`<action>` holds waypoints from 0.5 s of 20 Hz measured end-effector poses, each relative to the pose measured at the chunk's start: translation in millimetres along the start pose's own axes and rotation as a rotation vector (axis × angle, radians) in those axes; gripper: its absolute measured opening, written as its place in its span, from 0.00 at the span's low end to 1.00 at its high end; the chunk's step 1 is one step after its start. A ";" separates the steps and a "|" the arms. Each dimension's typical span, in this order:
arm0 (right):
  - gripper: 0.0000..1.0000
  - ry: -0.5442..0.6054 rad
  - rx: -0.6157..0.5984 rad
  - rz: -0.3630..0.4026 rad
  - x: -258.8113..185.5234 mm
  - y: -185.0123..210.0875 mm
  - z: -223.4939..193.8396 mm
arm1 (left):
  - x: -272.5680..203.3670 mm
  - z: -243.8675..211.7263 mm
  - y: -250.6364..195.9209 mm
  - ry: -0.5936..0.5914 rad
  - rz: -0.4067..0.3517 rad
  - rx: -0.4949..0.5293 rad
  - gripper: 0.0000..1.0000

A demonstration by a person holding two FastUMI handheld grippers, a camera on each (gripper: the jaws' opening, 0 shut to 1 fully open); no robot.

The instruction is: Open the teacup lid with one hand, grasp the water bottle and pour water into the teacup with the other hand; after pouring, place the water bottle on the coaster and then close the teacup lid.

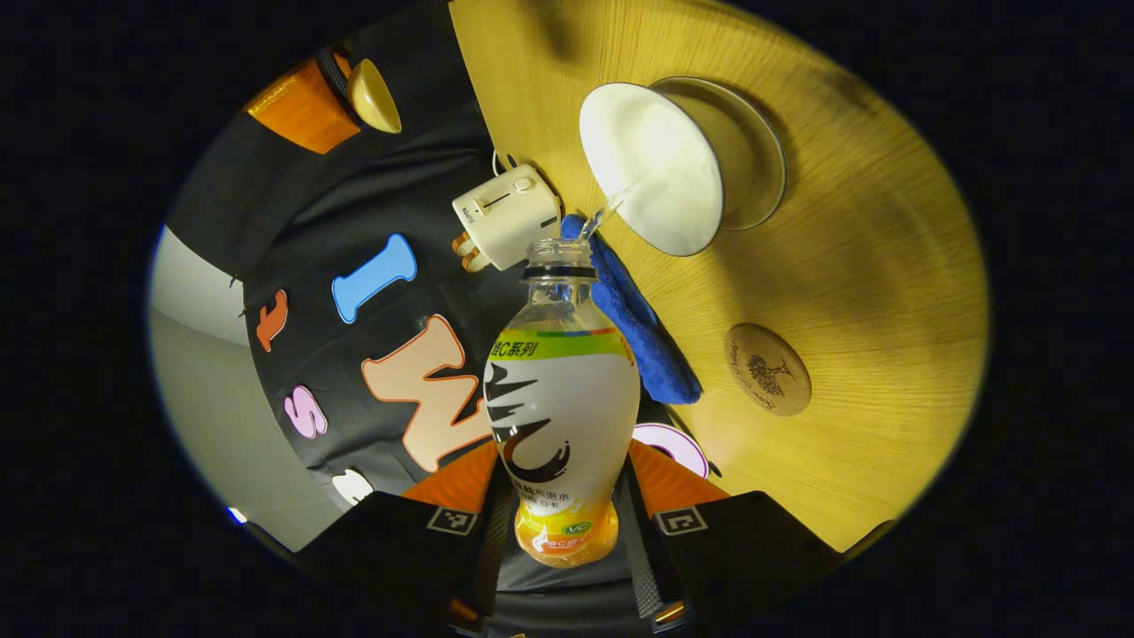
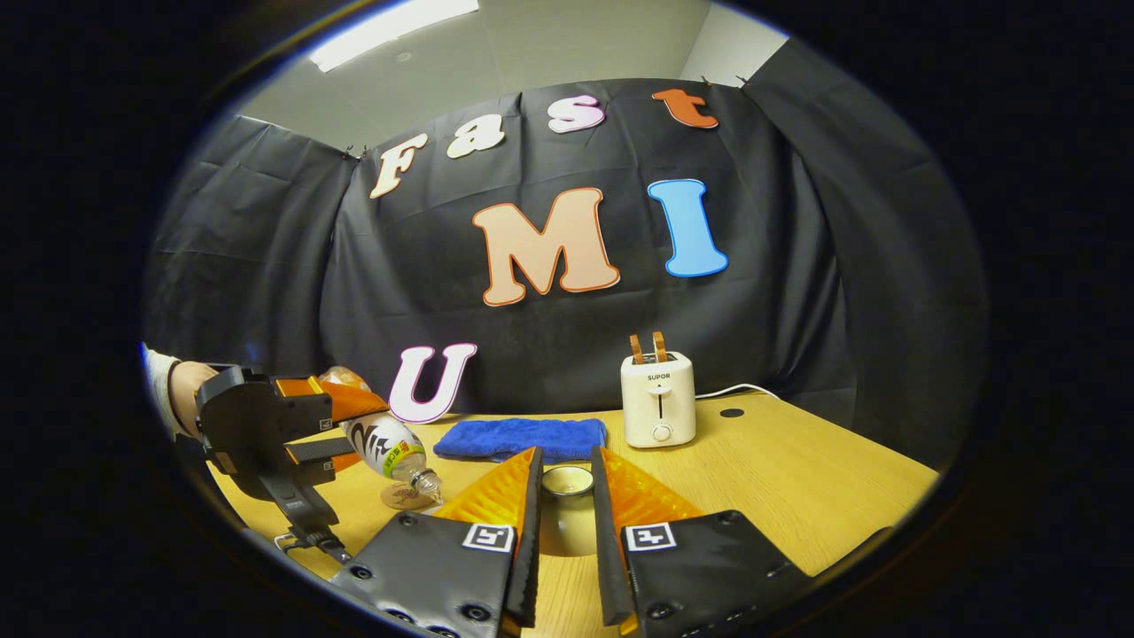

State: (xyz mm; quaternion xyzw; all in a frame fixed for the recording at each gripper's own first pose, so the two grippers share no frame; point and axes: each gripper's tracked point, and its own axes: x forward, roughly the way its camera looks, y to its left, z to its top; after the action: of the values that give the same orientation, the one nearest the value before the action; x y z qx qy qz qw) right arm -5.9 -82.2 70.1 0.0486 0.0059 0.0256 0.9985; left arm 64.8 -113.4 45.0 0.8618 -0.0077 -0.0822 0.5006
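My left gripper [image 1: 567, 470] is shut on the water bottle [image 1: 563, 399], which has no cap and is tipped toward the white teacup [image 1: 647, 168]. A thin stream of water [image 1: 611, 211] runs from the bottle's mouth into the cup, which stands on its saucer [image 1: 762, 151]. The round cork coaster [image 1: 767, 369] lies bare beside the cup. My right gripper [image 2: 567, 461] is shut on the teacup lid [image 2: 567, 481], held up off the table. The right gripper view has the left gripper [image 2: 341, 416] with the tilted bottle [image 2: 390, 450] above the coaster [image 2: 400, 498].
A folded blue cloth [image 2: 521, 438] and a white toaster [image 2: 657, 399] with its cord stand at the back of the wooden table [image 2: 797, 487], against the black cloth wall. A hand and sleeve [image 2: 173, 385] hold the left gripper.
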 end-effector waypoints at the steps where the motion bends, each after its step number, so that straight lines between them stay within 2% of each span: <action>1: 0.29 0.001 -0.002 0.002 0.0 0.7 -0.1 | 0.6 1.7 2.4 -0.004 0.003 0.004 0.58; 2: 0.31 0.002 -0.003 0.004 0.7 1.4 -0.6 | -0.2 1.6 3.5 -0.007 0.006 0.004 0.58; 4: 0.29 0.005 -0.006 0.008 0.8 2.8 -0.4 | 0.1 0.4 4.1 -0.005 0.006 0.003 0.58; 5: 0.31 0.006 -0.008 0.009 0.5 3.5 -1.1 | -1.0 -0.6 3.7 -0.001 0.003 0.004 0.58; 10: 0.31 0.012 -0.015 0.013 -0.1 6.6 -3.2 | -2.7 -2.3 -3.8 0.004 -0.011 0.012 0.58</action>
State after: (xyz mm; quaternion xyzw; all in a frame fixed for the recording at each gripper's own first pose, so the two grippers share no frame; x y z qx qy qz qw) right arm -6.4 -75.3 67.6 0.0412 0.0113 0.0327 0.9986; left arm 62.3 -109.3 43.3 0.8648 -0.0026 -0.0832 0.4952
